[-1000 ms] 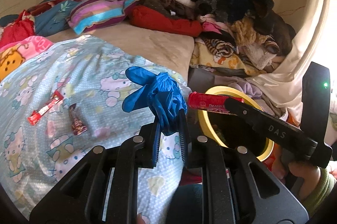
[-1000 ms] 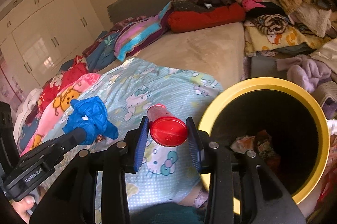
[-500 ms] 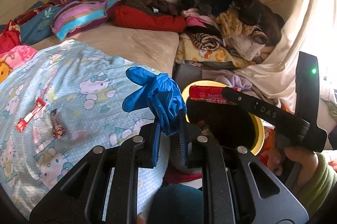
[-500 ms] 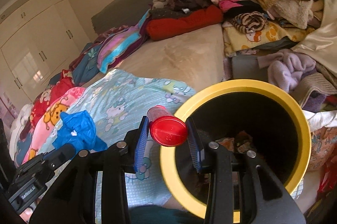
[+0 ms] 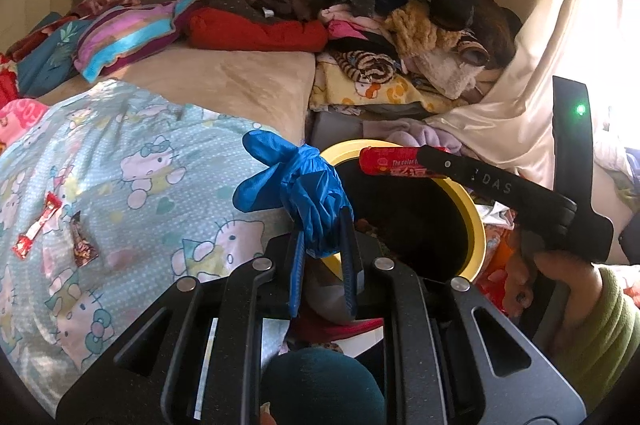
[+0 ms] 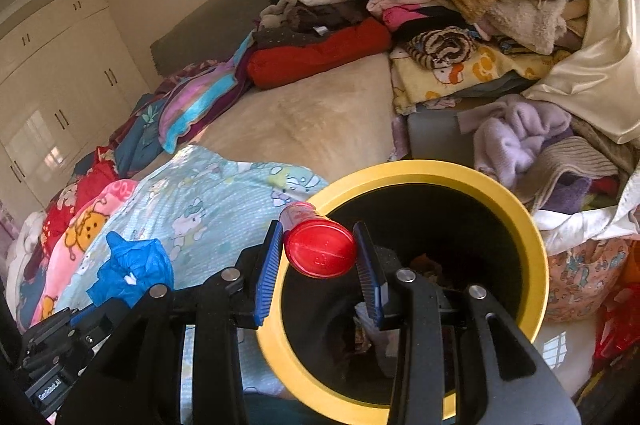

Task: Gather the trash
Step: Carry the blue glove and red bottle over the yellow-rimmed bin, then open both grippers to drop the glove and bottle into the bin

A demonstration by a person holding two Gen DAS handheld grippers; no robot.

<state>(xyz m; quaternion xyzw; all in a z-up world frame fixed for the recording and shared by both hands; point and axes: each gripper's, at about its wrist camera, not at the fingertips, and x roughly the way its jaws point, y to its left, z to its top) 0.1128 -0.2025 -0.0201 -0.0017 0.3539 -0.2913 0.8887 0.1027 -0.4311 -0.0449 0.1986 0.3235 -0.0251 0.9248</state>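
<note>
Two tools both loaded. Right tool [image 6: 320, 257] gripped red cylindrical plastic tube [image 6: 320, 249] between part-closed jaws; over last second it travelled from above pale-blue cartoon-print bedsheet [image 6: 208, 201] to above mouth of yellow-rimmed black round bin [image 6: 516, 209]. Left tool [image 5: 322, 241] pinched crumpled blue rubber glove [image 5: 300, 185], drifted to bin's near rim. Judgement: tube ready for drop, glove next. Two small snack wrappers [image 5: 38, 229] remained on bedsheet, uncollected.
</note>
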